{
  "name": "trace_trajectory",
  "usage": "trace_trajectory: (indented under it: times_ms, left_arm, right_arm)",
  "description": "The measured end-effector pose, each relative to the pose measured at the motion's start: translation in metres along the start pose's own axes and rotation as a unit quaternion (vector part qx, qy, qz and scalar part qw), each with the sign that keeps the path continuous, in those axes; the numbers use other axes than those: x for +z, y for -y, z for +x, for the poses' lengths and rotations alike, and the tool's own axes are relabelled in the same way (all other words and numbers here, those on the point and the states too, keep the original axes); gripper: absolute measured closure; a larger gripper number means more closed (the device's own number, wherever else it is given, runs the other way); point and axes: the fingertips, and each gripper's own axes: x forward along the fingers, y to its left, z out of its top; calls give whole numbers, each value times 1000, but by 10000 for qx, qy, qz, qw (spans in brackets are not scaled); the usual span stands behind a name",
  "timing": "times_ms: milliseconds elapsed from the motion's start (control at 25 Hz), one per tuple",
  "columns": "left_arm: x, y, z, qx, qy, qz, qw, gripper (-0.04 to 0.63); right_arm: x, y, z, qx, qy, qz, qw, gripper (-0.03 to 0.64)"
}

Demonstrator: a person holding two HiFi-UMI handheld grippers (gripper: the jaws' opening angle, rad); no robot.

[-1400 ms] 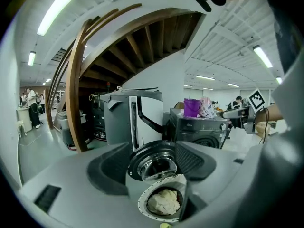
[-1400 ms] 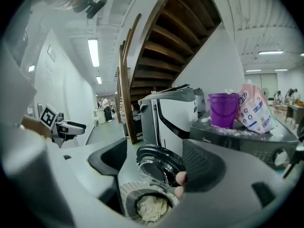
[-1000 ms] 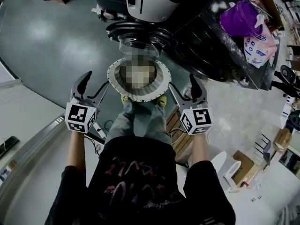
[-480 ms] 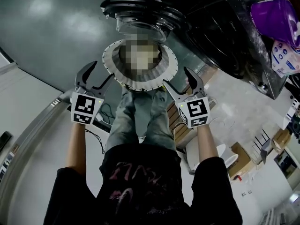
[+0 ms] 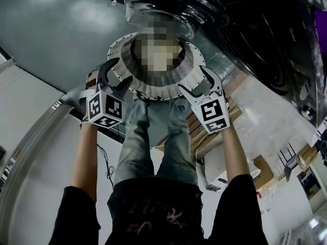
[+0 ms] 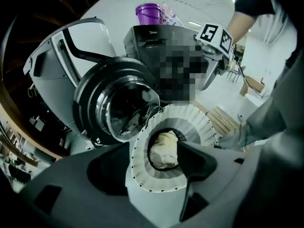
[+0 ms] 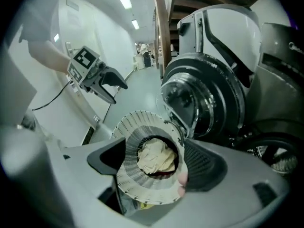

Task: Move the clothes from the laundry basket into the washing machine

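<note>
The laundry basket (image 5: 153, 94), white and slotted, stands on the floor right in front of the person's legs (image 5: 153, 137). A crumpled cream bundle of clothes (image 6: 163, 149) lies in its dark mouth. The washing machine (image 7: 223, 37) is at 12 o'clock from the basket. Its round glass door (image 6: 121, 106) is swung open and almost meets the far rim.

In the head view both grippers point down at the basket. The left gripper (image 5: 118, 74) is at about 8 o'clock on the rim and the right gripper (image 5: 194, 81) at about 4 o'clock.

The left gripper's jaws stand wide apart and have just spread a little more. In the left gripper view the basket's mouth and the clothes show between them, with one jaw tip lying across the mouth at 3 o'clock. The right gripper's jaws are also spread and have just widened. In the right gripper view they frame the basket at 9 and 3 o'clock. Neither pair is closed on anything. The ribbed pad sits very near the rim, but the wide-angle view does not let me say whether it touches.

A black appliance (image 6: 161, 37) beside the washer carries a purple tub (image 6: 151, 13) on top.
</note>
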Motion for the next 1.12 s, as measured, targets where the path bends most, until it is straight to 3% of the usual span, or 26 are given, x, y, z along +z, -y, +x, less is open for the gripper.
trace_trajectory:
  times_ms: [120, 360, 640, 880, 1120]
  left_arm:
    - [-13, 12, 35, -98, -196, 488, 9986, 270]
    - [-46, 32, 101, -478, -425, 1053, 9924, 264]
    - [-62, 47, 175, -679, -729, 2016, 9744, 261]
    - [-68, 70, 231, -1017, -773, 2323, 9642, 253]
    - [-85, 81, 286, -1141, -854, 2389, 9605, 233]
  right_arm:
    - [-25, 0, 30, 112, -294, -386, 9988, 227]
    - [-78, -4, 98, 267, -845, -736, 9933, 219]
    - [-128, -12, 166, 762, -1581, -1741, 9690, 210]
    - [-150, -3, 206, 778, -1624, -1698, 9689, 194]
    - [-171, -1, 252, 826, -1624, -1849, 9657, 178]
